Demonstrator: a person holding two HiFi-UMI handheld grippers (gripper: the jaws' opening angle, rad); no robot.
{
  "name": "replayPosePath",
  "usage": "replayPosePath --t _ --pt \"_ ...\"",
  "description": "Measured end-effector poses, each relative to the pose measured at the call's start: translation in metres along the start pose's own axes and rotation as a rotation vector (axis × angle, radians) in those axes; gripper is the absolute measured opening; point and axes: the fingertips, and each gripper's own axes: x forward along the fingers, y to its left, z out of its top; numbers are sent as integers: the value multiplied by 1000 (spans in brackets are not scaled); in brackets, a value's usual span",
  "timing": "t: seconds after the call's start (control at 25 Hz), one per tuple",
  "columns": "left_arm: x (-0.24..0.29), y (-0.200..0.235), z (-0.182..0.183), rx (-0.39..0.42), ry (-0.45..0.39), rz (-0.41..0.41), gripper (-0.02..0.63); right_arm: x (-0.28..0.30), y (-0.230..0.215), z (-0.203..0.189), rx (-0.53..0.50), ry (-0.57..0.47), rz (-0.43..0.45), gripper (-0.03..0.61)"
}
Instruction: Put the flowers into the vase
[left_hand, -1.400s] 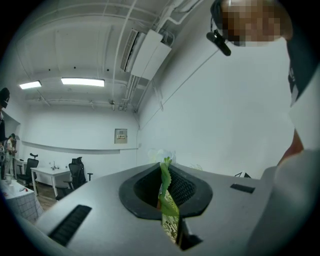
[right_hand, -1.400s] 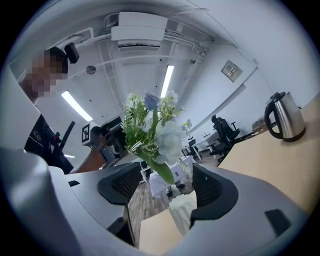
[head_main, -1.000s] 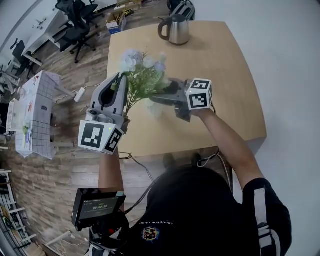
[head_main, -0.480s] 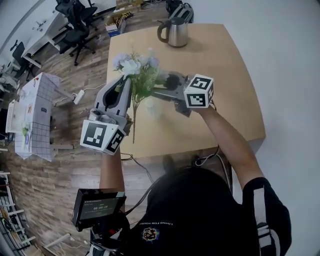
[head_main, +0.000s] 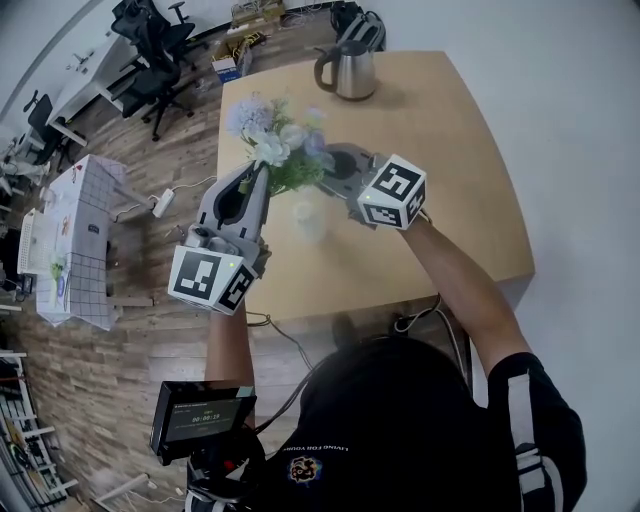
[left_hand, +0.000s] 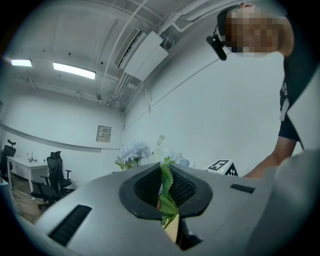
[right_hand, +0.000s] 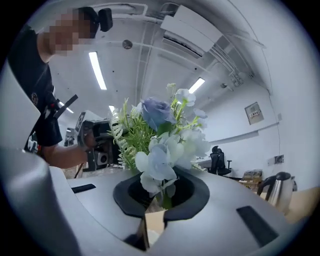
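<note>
Holding the flowers (head_main: 273, 143) up off the tabletop (head_main: 455, 170), both grippers share the one bunch, so the task looks about half done. The flowers are lifted but not yet in the vase (head_main: 308, 220).

The vase is a pale, see-through thing standing on the tabletop below the fingertips, roughly between the two grippers, and it looks empty. What's left is to line the stems up over its mouth, lower them in and let go. The stem ends can't be made out in the head view.

Left gripper (head_main: 262, 176): fingers (left_hand: 142, 189) are pressed together on a green leaf and stem of the bunch, with the blooms just past the tips.

Right gripper (head_main: 332, 166): its jaws have just been closing, and its own view shows the fingers (right_hand: 187, 192) pinched on a stem at the base of the flowers (right_hand: 159, 150). The heads spread up and forward from the tips.

A kettle (head_main: 347, 62) sits well beyond both sets of fingers at the far edge of the tabletop, out of the way.
</note>
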Motion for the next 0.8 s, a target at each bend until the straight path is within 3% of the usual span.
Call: replayPosePath --t 0.8 --pt "-1 -8 1 -15 -17 -32 15 -2 -6 31 -215 -15 -131 34"
